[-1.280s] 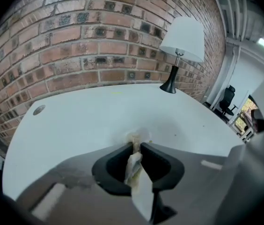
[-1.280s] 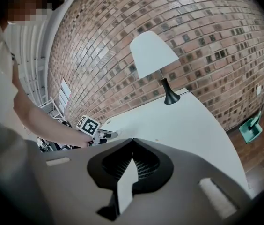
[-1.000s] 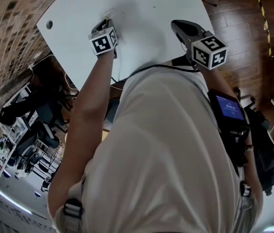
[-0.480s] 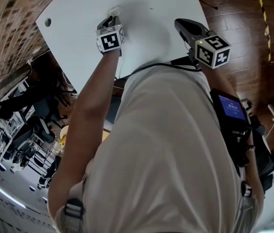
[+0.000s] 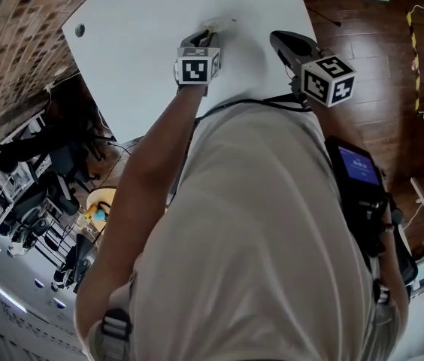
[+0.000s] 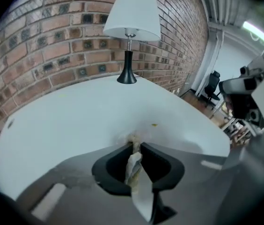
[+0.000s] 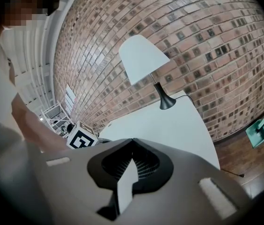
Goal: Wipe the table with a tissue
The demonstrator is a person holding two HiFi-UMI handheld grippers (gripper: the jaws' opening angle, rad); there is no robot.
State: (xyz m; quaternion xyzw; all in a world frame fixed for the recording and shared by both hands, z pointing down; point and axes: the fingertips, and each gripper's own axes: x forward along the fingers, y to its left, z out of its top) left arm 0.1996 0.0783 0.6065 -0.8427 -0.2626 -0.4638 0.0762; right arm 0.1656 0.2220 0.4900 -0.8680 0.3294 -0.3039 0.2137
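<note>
Pressing tissue (image 6: 133,165) to worktop (image 6: 76,121), left claw (image 6: 133,145) clamped on it; speck (image 6: 154,124), possibly residue, just ahead; right claw (image 7: 132,140) together, empty.

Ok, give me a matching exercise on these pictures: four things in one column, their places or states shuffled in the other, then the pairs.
Things:
1. tissue
2. lamp
3. right hand-held gripper
4. round hole

Places or states:
A. shut, nothing between its jaws
B. near a corner of the table
C. pinched in the left hand-held gripper
D. stands before the brick wall

Pairs: 1-C, 2-D, 3-A, 4-B
</note>
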